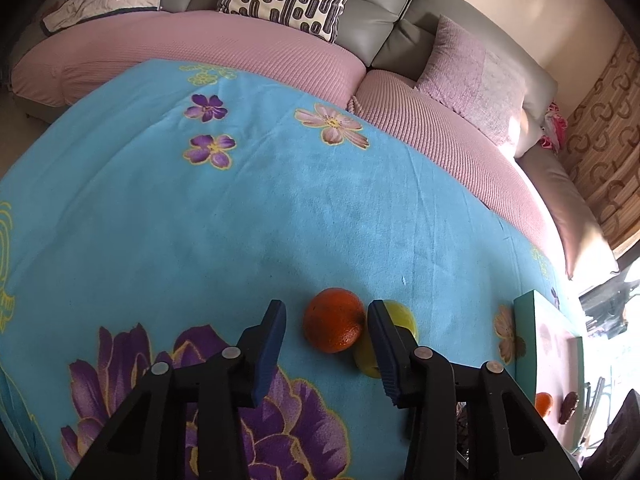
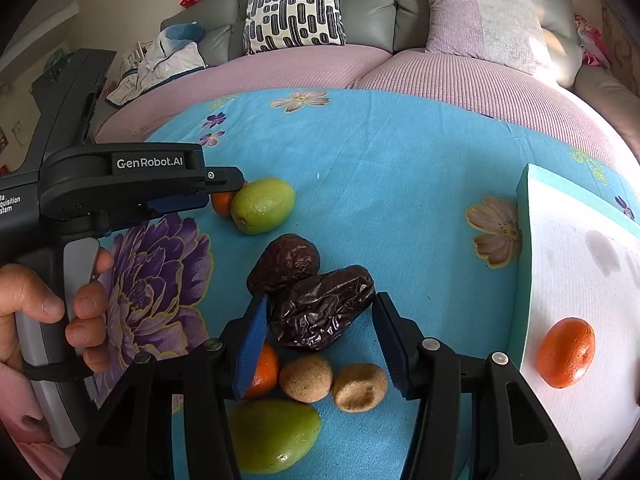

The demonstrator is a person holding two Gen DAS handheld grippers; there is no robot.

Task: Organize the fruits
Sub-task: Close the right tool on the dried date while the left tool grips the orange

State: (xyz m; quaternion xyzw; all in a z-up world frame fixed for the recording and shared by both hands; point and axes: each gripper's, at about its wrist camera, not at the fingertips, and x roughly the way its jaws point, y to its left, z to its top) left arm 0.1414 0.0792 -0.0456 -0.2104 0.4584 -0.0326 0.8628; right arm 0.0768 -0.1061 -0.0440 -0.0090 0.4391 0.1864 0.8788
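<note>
A: What is seen by the left claw (image 1: pixel 326 348)?

B: The left claw is held wide open over the blue flowered cloth (image 1: pixel 200 208). A small orange fruit (image 1: pixel 334 320) is found between its two fingers, closer to the finger at 3 o'clock. It cannot be told if that finger is touched. A green fruit (image 1: pixel 402 316) is partly hidden behind that same finger. The teal tray (image 1: pixel 528 320) is seen far off at 3 o'clock.

A: And from the right claw's camera?

B: The left tool is seen at 9 o'clock, held by a hand (image 2: pixel 48 312). Its tip is placed by the small orange fruit (image 2: pixel 222 202) and the green fruit (image 2: pixel 262 206), at 11 o'clock from the right claw.

A: What about the right claw (image 2: pixel 320 344) itself?

B: It is held wide open too. A dark wrinkled date (image 2: pixel 324 306) is set between its fingers and is not squeezed. Another date (image 2: pixel 284 262) is laid touching it, at 11 o'clock. Below, an orange fruit (image 2: pixel 266 370) is half hidden by the left finger, then two tan round fruits (image 2: pixel 306 378) are seen side by side, and a big green fruit (image 2: pixel 276 436) at 7 o'clock.

A: Is anything found on the tray?

B: One orange fruit (image 2: pixel 566 352) is laid on its white pad (image 2: pixel 580 280), at 3 o'clock.
</note>
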